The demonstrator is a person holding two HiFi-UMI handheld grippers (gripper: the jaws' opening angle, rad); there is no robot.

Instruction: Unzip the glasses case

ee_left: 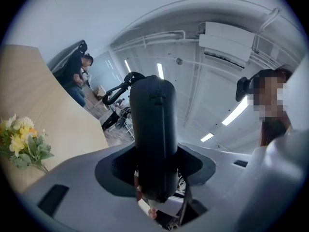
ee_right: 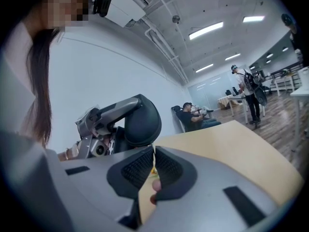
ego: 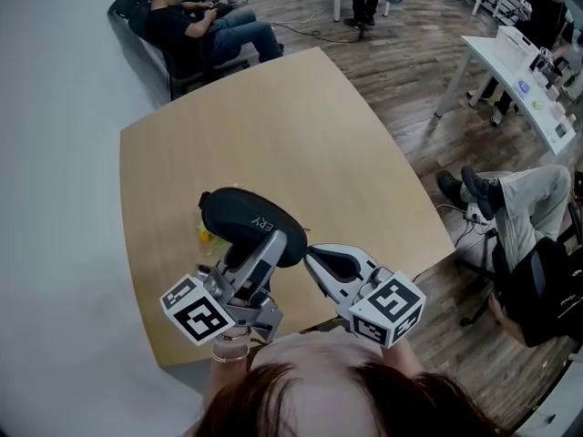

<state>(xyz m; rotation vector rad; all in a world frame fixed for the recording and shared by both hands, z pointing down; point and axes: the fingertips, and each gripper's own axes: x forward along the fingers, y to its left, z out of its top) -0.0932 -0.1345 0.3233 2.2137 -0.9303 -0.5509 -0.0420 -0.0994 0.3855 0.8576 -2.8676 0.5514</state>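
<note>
Case (ego: 244,215) is clamped between the jaws of the left gripper (ego: 260,260) and held above the table (ego: 301,126), near a small flower bunch (ee_left: 23,144). Jaws of the right gripper (ego: 311,255) are seen brought together, tips just beside the case's edge; whether anything is pinched there cannot be made out

The black oval fabric glasses case (ego: 248,215) hangs above the near part of the pale wooden tabletop (ego: 301,126), clamped between the left gripper's (ego: 264,248) jaws. The right gripper (ego: 314,258), jaws together, sits just right of it. A small yellow flower bunch (ego: 208,237) lies on the tabletop, beneath the case's left edge.
</note>
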